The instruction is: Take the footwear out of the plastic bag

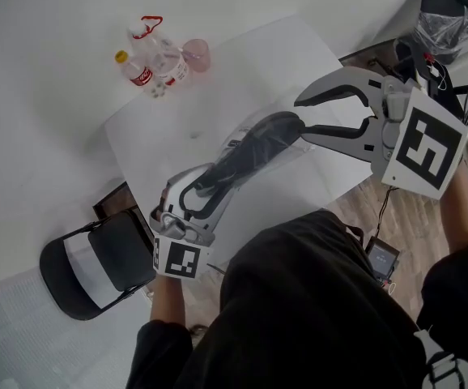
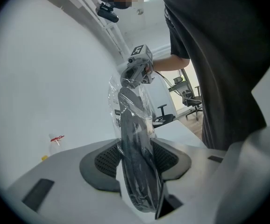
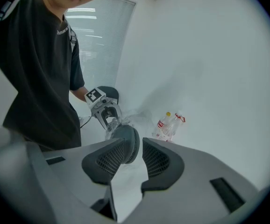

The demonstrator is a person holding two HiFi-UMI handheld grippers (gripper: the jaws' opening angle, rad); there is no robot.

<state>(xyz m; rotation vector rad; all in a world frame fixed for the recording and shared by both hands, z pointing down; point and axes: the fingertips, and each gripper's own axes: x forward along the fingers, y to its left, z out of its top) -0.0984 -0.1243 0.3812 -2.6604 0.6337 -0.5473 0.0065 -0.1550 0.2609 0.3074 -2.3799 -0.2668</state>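
Note:
A long dark piece of footwear (image 1: 250, 152) in a clear plastic bag (image 2: 114, 101) hangs above the white table (image 1: 242, 63). My left gripper (image 1: 195, 194) is shut on its near end, and in the left gripper view both pads press the bagged footwear (image 2: 135, 162). My right gripper (image 1: 303, 117) stands open at the far end. In the right gripper view the rounded tip of the footwear (image 3: 128, 143) sits between the spread jaws, close to the left pad, with crumpled plastic (image 3: 121, 120) behind it and the left gripper (image 3: 104, 108) beyond.
Two drink bottles (image 1: 149, 59) and a pink cup (image 1: 197, 53) stand at the table's far corner. A black folding chair (image 1: 96, 258) is at the near left. A bin with a plastic liner (image 1: 448, 14) stands at the far right.

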